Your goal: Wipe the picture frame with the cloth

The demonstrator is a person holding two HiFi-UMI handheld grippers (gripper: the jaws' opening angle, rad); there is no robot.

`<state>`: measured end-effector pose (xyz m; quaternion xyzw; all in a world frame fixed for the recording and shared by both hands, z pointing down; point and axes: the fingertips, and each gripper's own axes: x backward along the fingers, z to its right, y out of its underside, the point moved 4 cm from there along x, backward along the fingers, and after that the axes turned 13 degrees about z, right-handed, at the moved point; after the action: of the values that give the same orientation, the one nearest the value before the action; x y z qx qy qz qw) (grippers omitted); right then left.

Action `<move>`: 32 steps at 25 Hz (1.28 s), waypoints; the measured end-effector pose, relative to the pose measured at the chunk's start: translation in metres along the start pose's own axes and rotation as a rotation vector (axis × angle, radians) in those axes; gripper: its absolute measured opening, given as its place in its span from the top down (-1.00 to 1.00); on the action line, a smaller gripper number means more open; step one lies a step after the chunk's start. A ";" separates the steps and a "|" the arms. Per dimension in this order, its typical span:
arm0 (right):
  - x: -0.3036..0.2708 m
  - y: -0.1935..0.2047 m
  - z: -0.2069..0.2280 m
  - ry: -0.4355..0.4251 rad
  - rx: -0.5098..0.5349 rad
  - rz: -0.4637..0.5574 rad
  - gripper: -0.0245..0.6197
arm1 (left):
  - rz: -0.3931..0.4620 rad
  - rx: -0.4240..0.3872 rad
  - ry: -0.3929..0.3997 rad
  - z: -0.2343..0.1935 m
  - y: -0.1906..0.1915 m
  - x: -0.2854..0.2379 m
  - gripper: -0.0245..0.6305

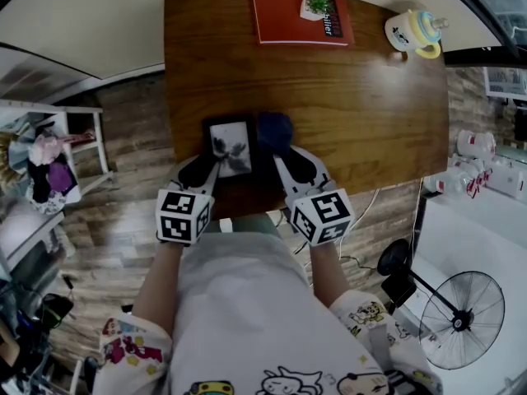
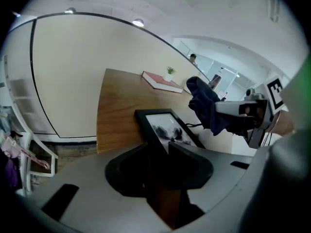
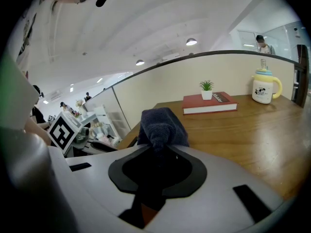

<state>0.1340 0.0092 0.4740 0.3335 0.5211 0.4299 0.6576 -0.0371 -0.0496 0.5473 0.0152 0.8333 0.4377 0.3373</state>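
L tongs (image 2: 158, 147) nearest: grey moulded shell, black pads narrowed onto the near L rail of the picture frame (image 1: 230, 148), the rail filling the gap btwn them. Frame is a slim black rectangle w/ glossy glazing over a grey-and-black print. It sits at the near edge of the bench (image 1: 362, 113), glazed face toward the head camera. R tongs (image 3: 158, 147) are just R of frame, clamped on a dark blue terry cloth (image 3: 160, 123). Cloth bunches in a soft, nubby lump above the tips, by the frame's far R corner; touching it or not, can't tell. Bench top is brown wood-grain w/ a sheen. Well beyond frame, at the far edge, a flat red hardback book (image 1: 296, 15) carries a small spiky potted plant (image 1: 317, 5). Far R of frame stands a cream lidded mug (image 1: 412, 33) w/ yellow handle.
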 end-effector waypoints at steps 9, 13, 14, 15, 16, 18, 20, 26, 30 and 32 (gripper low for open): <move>-0.002 0.001 0.002 -0.011 0.012 -0.003 0.75 | -0.025 -0.024 -0.003 0.004 0.001 -0.003 0.60; -0.015 -0.007 -0.003 -0.058 0.052 -0.001 0.75 | -0.031 -0.003 -0.023 0.005 0.001 -0.004 0.62; -0.019 -0.010 -0.005 -0.077 0.064 -0.001 0.75 | -0.034 -0.007 -0.028 0.005 0.001 -0.004 0.62; -0.024 -0.012 -0.008 -0.099 0.079 -0.002 0.75 | -0.038 -0.014 -0.032 0.005 0.001 -0.004 0.62; -0.030 -0.014 -0.010 -0.125 0.096 -0.006 0.75 | -0.042 -0.022 -0.036 0.006 0.001 -0.004 0.62; -0.042 -0.016 -0.017 -0.184 0.140 -0.021 0.75 | -0.047 -0.035 -0.043 0.007 0.000 -0.005 0.62; -0.055 -0.018 -0.025 -0.253 0.194 -0.041 0.75 | -0.052 -0.037 -0.049 0.008 0.000 -0.006 0.63; -0.094 -0.017 -0.055 -0.468 0.360 -0.113 0.75 | -0.048 -0.028 -0.063 0.008 0.000 -0.007 0.63; -0.112 -0.005 -0.071 -0.600 0.476 -0.164 0.75 | -0.046 -0.019 -0.072 0.008 -0.001 -0.007 0.64; -0.119 0.003 -0.078 -0.664 0.552 -0.188 0.75 | -0.045 -0.016 -0.075 0.008 -0.001 -0.007 0.64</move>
<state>0.0475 -0.0991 0.5058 0.5680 0.4048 0.0824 0.7119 -0.0268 -0.0464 0.5473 0.0101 0.8168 0.4355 0.3783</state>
